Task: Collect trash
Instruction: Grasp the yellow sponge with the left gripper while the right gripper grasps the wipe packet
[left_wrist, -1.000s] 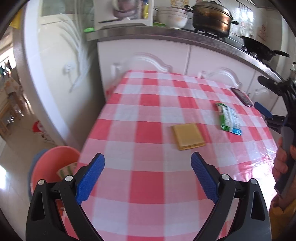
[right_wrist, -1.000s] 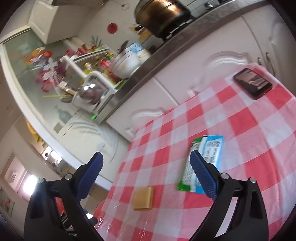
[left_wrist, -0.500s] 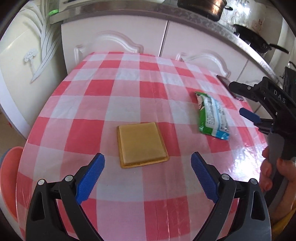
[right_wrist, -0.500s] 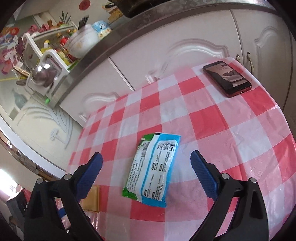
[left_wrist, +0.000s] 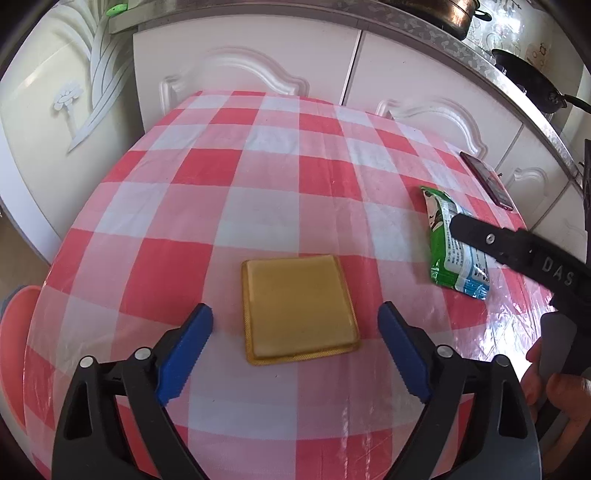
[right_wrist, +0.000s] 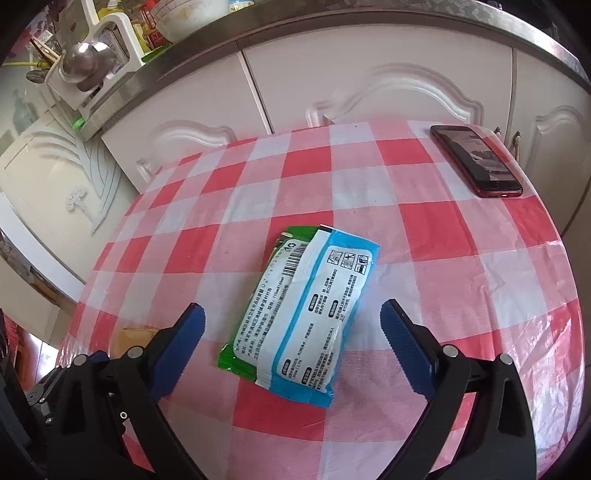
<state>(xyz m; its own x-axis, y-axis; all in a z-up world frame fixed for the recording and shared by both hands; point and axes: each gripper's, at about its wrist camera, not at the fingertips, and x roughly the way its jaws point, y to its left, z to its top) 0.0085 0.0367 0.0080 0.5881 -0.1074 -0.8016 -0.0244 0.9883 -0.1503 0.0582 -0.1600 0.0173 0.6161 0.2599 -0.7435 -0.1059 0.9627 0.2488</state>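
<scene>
Two tools unclenched — left (left_wrist: 294, 321) (closing) straddles yellow packet (left_wrist: 299, 308), right (right_wrist: 291, 323) the wipes pack (right_wrist: 303, 317).

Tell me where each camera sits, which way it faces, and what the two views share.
Left wrist: on the left claw, angled down at the yellow square packet; its closing jaws flank the packet without touching; a hand and the right claw's arm show at right.
Right wrist: on the right claw, angled down at the green-and-blue wrapper; jaws open.
Shared: checked tablecloth, wrapper, phone, packet, white cabinets.
</scene>
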